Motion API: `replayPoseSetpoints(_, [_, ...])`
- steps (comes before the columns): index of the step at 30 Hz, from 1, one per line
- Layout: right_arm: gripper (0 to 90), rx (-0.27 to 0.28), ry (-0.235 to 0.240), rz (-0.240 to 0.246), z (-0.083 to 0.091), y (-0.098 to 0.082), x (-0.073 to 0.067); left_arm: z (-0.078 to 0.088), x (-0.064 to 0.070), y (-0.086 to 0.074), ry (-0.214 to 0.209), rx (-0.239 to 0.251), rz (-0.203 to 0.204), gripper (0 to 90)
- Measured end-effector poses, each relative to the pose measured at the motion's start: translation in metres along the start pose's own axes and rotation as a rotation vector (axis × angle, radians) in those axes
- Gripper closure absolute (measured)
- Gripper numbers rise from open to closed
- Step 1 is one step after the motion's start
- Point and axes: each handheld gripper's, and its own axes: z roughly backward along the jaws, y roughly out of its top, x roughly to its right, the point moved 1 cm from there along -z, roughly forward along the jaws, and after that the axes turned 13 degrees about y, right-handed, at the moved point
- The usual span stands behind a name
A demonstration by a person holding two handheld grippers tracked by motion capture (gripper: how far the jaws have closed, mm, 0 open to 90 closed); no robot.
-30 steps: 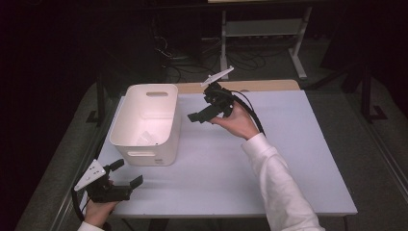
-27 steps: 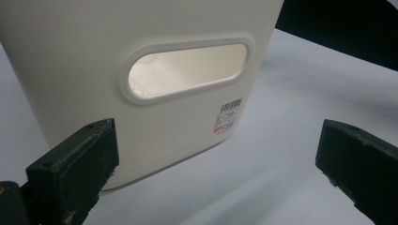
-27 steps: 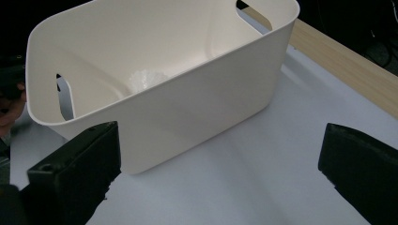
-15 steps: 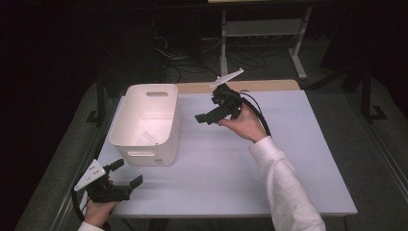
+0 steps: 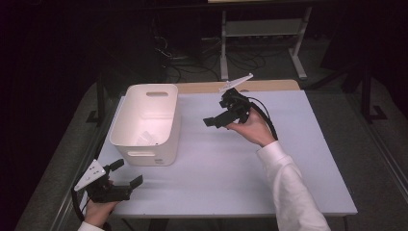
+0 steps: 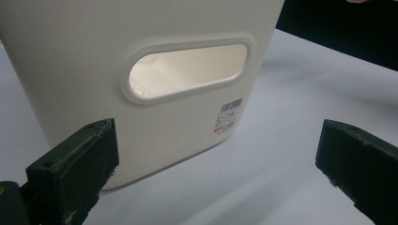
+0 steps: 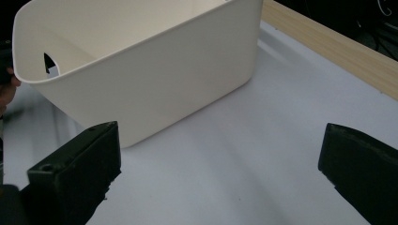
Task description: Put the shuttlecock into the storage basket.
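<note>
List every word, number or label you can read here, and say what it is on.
Nothing is legible. The white bin carries one sticker below its handle slot, with a barcode, a red mark and small print lines, all too small and blurred to read. No other writing can be made out.

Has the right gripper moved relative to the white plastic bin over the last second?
Yes. The right gripper has drifted right, away from the white plastic bin, and slightly toward the table's far wooden edge. Its jaws are open and empty.

Wide-spread claw (image 6: 225,173) faces the white bin's (image 6: 94,47) handle slot (image 6: 187,70).
</note>
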Motion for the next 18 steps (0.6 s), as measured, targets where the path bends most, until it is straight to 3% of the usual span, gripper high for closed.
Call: replayPoseSetpoints(18, [0.0, 0.003, -0.036, -0.019, 0.016, -0.028, 0.003, 0.0, 0.001, 0.0, 0.001, -0.001, 0.009, 0.0])
